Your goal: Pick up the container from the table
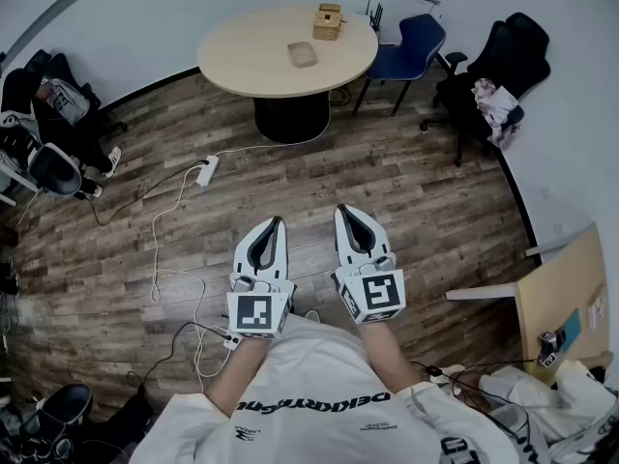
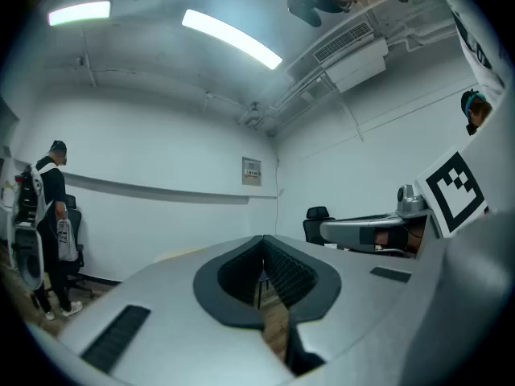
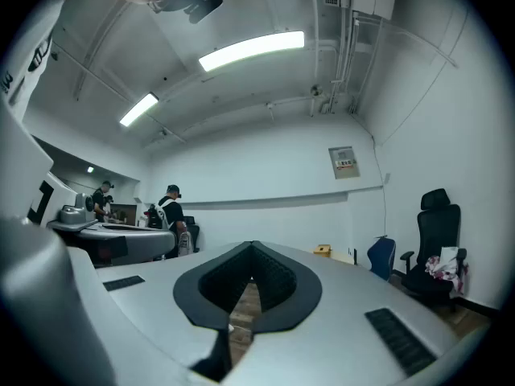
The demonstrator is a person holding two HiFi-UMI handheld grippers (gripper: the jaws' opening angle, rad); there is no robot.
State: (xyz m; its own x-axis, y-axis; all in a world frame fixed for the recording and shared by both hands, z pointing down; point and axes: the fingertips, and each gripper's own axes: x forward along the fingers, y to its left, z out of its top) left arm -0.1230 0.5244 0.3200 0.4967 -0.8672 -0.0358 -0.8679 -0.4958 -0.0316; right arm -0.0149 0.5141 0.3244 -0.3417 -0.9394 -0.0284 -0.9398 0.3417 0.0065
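A shallow tan container (image 1: 302, 54) lies on the round wooden table (image 1: 251, 61) far across the room, with a small wooden box (image 1: 328, 22) behind it. Both grippers are held level near my body, well short of the table and pointing toward it. The left gripper (image 1: 278, 221) has its jaws tip to tip with nothing between them, as the left gripper view (image 2: 262, 240) also shows. My right gripper (image 1: 344, 209) is shut and empty too, jaws meeting in its own view (image 3: 253, 246), where the wooden box (image 3: 323, 250) shows small beyond them.
A blue chair (image 1: 411, 46) and a black office chair (image 1: 493, 75) with cloth on it stand right of the table. A power strip (image 1: 206, 170) and cables trail over the wood floor. Black chairs (image 1: 39, 133) sit at left, a desk (image 1: 566, 298) at right. A person (image 2: 50, 215) stands by the wall.
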